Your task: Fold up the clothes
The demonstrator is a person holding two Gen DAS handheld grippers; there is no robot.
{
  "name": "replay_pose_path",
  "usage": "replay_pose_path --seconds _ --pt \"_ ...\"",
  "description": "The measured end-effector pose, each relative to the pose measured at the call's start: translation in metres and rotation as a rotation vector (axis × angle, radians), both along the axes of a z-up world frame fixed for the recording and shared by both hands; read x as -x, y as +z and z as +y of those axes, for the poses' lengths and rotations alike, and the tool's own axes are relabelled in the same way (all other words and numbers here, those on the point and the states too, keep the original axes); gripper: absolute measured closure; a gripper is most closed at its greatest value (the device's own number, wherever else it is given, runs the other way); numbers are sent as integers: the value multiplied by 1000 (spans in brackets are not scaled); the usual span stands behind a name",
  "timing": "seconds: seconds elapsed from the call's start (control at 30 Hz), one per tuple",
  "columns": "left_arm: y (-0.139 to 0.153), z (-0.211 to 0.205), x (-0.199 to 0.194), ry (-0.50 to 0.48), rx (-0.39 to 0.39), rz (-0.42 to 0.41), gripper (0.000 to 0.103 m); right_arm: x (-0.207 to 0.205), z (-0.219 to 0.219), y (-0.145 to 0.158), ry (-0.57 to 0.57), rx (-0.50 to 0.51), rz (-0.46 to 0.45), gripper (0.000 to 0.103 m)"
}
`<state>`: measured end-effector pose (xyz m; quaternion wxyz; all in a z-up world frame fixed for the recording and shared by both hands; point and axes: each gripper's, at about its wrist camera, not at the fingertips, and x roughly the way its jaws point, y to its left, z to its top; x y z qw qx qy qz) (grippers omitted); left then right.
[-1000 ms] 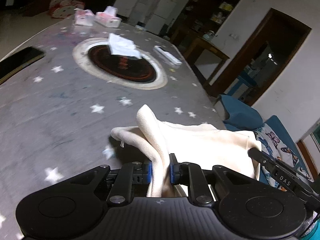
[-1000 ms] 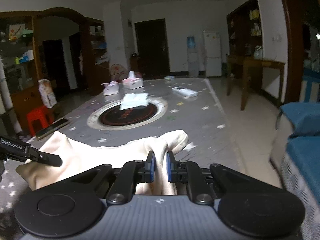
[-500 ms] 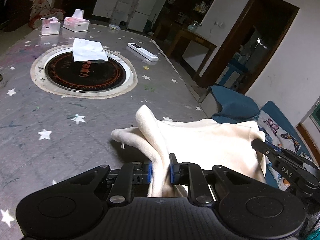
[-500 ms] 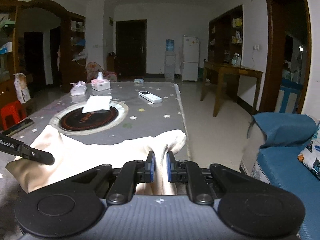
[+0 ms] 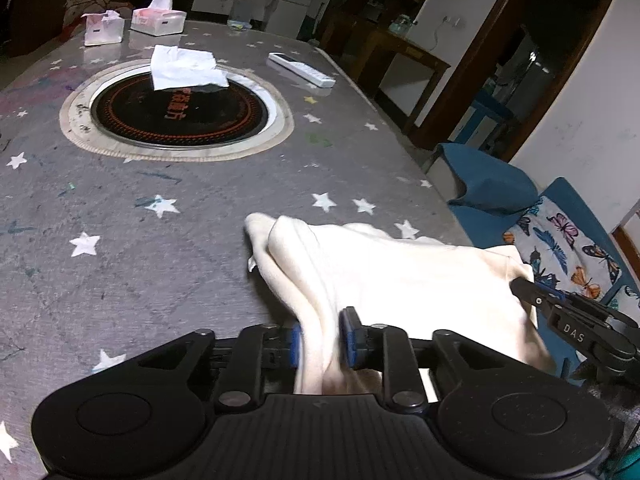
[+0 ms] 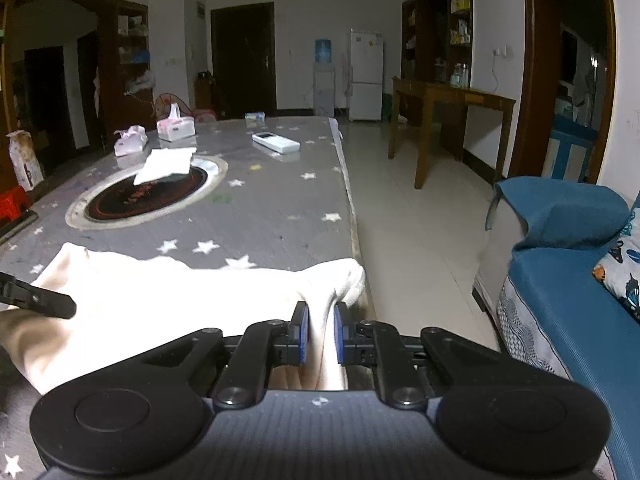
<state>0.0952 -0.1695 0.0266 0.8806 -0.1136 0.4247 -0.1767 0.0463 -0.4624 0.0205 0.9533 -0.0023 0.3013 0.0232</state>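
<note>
— Fingers first: how wide are they, and on what?

— Left gripper (image 5: 320, 338) has its blue pads (image 5: 295, 343) drawn in on a bunched fold of the cream garment (image 5: 384, 276), with only the thickness of the cloth between them. Right gripper (image 6: 319, 332) is the same: pads (image 6: 303, 330) pinched on another bunched edge of that garment (image 6: 172, 292). From the left wrist view the tip of the right gripper (image 5: 560, 312) shows at the far right edge of the cloth; from the right wrist view the left gripper's tip (image 6: 40, 300) lies across its left end.

— Where is the garment?

— Stretched between the two grippers at the near end of the grey star-print table (image 5: 120, 220), beside its right edge. I cannot tell whether its middle touches the tabletop.

— And against the earlier pictures?

— Both grips are unchanged. Both cameras have shifted. In the left view the round burner (image 5: 176, 114), the white tissue (image 5: 184, 68) lying on it and the remote control (image 5: 300, 69) now sit further right and higher than half a second ago, and the two tissue boxes (image 5: 158, 20) are nearer the top edge. In the right view the table edge has slid toward the middle and more floor shows, with the blue sofa (image 6: 560, 280) larger on the right. The peak of cloth ahead of the left pads looks lower and flatter.
</note>
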Motion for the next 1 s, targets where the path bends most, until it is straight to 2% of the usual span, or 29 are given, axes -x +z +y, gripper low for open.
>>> replay_pose_path --seconds 0.2,0.3,0.4,0.53,0.57,0.7,1.0 --pt "1 6 -3 8 -24 0 66 -3 -6 -4 -29 31 23 87" --pt "7 11 -5 42 -42 -12 58 -8 -2 -4 -8 20 21 87" --pt "13 16 -8 77 -54 -37 60 -13 3 -4 14 8 20 87" --pt "21 15 -13 76 -38 -62 64 -19 10 -4 42 -7 18 87" --pt "22 13 -15 68 -37 -68 69 -21 11 -4 50 -10 18 87" --pt "21 -5 -23 14 -38 -83 74 -28 18 -3 78 -25 16 87" --pt "1 -39 -49 -44 -80 -57 73 -44 23 -15 95 -41 43 87"
